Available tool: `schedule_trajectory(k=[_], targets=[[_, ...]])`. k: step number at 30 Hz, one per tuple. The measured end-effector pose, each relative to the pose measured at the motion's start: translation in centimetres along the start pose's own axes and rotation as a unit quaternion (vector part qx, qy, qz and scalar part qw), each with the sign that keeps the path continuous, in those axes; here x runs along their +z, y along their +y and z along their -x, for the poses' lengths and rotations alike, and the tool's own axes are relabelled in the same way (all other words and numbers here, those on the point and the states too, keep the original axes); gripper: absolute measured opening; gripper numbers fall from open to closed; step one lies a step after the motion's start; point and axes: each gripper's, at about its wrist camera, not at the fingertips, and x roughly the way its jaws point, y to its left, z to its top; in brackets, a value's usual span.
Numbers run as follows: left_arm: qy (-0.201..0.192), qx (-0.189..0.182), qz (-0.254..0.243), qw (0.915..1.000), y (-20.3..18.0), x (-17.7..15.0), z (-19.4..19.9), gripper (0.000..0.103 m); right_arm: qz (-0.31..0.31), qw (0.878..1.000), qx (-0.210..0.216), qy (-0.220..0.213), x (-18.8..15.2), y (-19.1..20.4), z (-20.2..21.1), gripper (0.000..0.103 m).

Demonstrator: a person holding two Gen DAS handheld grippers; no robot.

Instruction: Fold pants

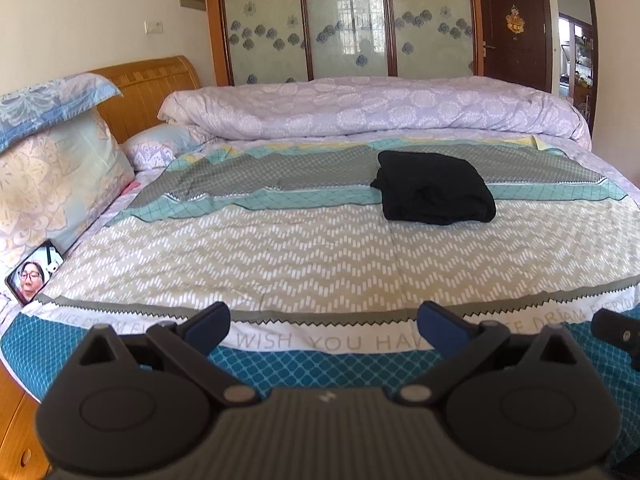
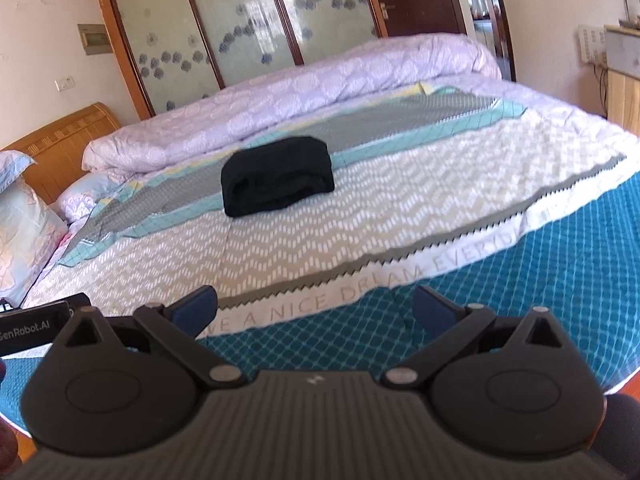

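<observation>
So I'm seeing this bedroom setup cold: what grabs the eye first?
A folded bundle of black pants sits alone mid-bed on the patterned teal, grey and white bedspread. Behind it lies a long rolled lilac floral quilt. Up close, the left tongs and right tongs gape open, empty.

Matt black cloth pants [image 1: 434, 188] on patterned cotton bedspread [image 1: 280, 248]

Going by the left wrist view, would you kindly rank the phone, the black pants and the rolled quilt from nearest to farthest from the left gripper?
1. Phone: far left, at the bed's near edge, nearest the left gripper.
2. Black pants: folded, mid-bed, right of centre.
3. Rolled quilt: along the bed's far side.
</observation>
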Motion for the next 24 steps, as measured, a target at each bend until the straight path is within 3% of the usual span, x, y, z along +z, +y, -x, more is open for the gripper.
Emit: schedule_trajectory(k=[6,16,24], targets=[[0.031,-0.007,-0.001,0.9995,-0.3,-0.2,-0.9,0.103,-0.001,1.000,0.014,0.025,0.0,-0.1,-0.3,0.103],[0.045,-0.012,-0.026,0.9986,-1.4,-0.4,-1.0,0.103,0.003,0.999,0.028,0.039,-0.2,-0.1,-0.4,0.103],[0.073,0.007,-0.028,0.9969,-1.4,-0.6,-1.8,0.103,-0.001,0.998,0.030,0.047,-0.1,-0.5,-0.5,0.103]])
